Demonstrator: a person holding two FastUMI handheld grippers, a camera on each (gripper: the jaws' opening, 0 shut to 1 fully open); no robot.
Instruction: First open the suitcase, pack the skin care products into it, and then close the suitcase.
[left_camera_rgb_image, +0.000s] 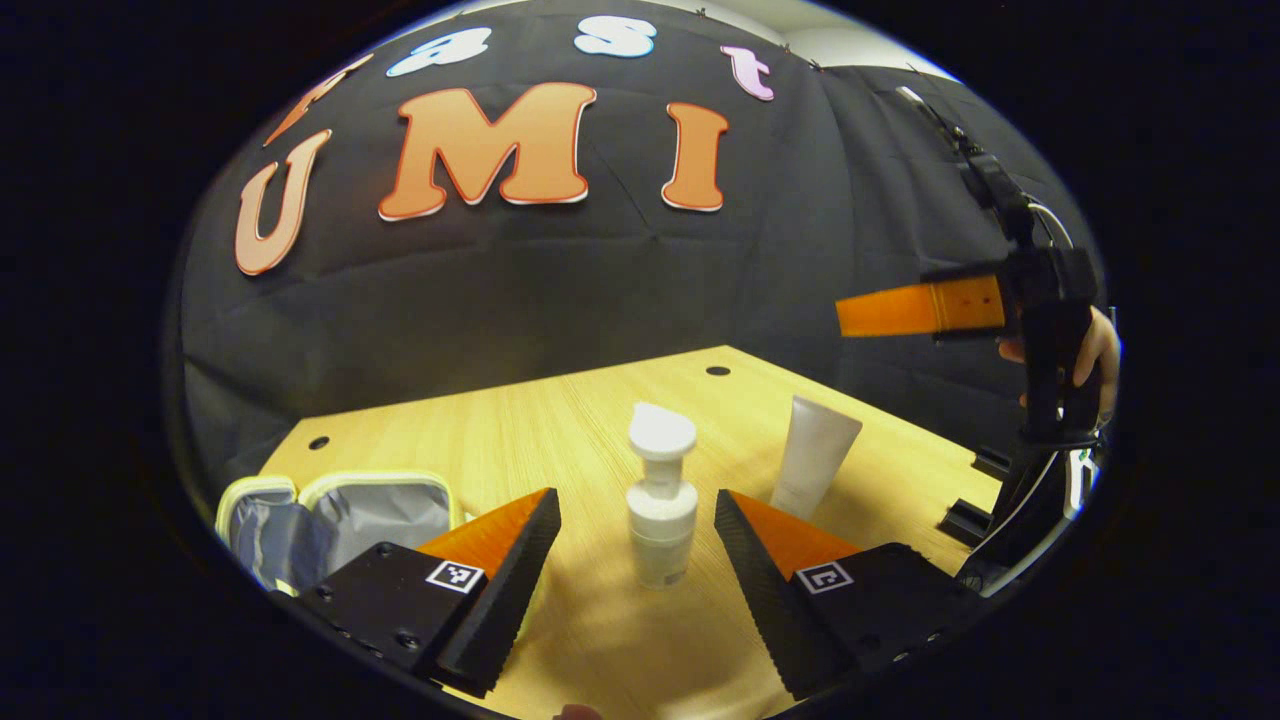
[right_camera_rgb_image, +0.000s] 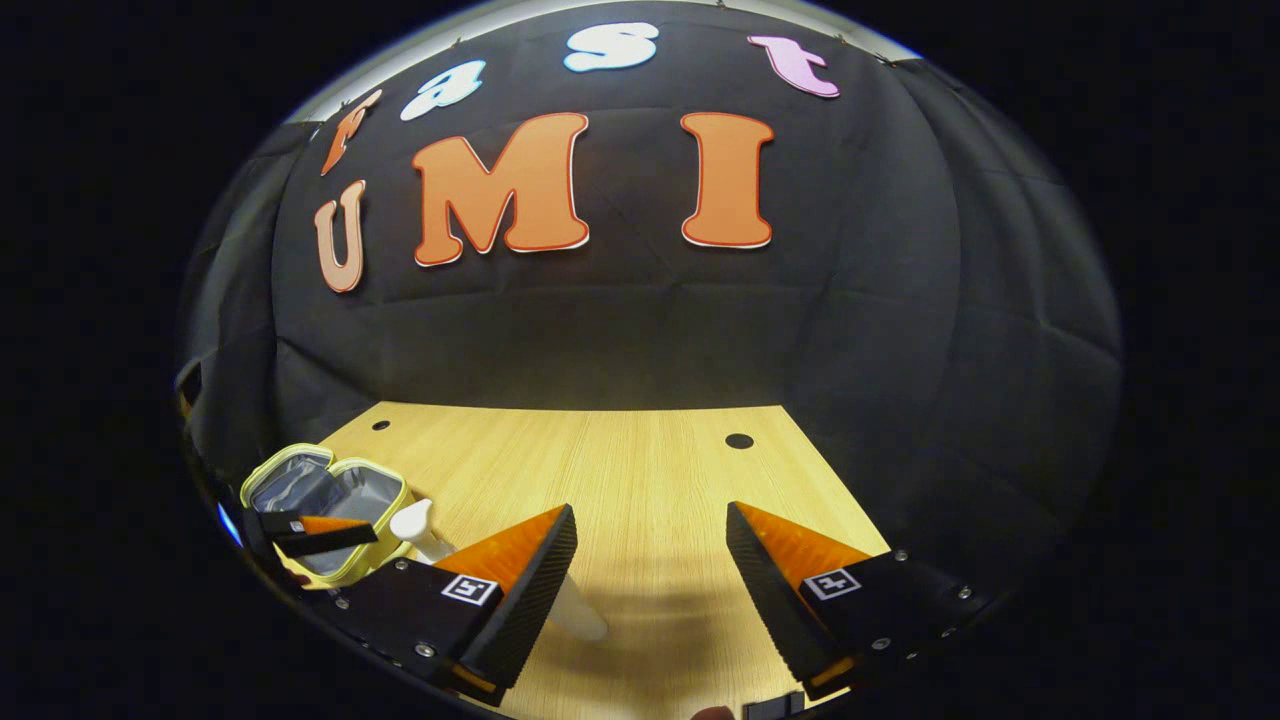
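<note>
Left gripper (left_camera_rgb_image: 637, 520): fingers spread wide, holding nothing. A white pump bottle (left_camera_rgb_image: 661, 505) stands upright on the table (left_camera_rgb_image: 560, 420) in the gap between them, touching neither finger. Just beyond it to the right, a white tube (left_camera_rgb_image: 815, 455) stands on its cap end, tilted slightly. At the left edge of the left gripper view the suitcase (left_camera_rgb_image: 335, 520), a small case with a pale yellow rim and grey lining, lies open on the table. Farther off at the right, a hand (left_camera_rgb_image: 1090, 350) holds the other gripper raised above the table edge.

Right gripper (right_camera_rgb_image: 650, 540): fingers spread wide, holding nothing, above bare table (right_camera_rgb_image: 650, 470). A white tube (right_camera_rgb_image: 580, 610) shows partly behind its left finger. Beyond, at the left, stand the pump bottle (right_camera_rgb_image: 415, 522) and the open suitcase (right_camera_rgb_image: 330, 490), with the left gripper in front of the case.
</note>
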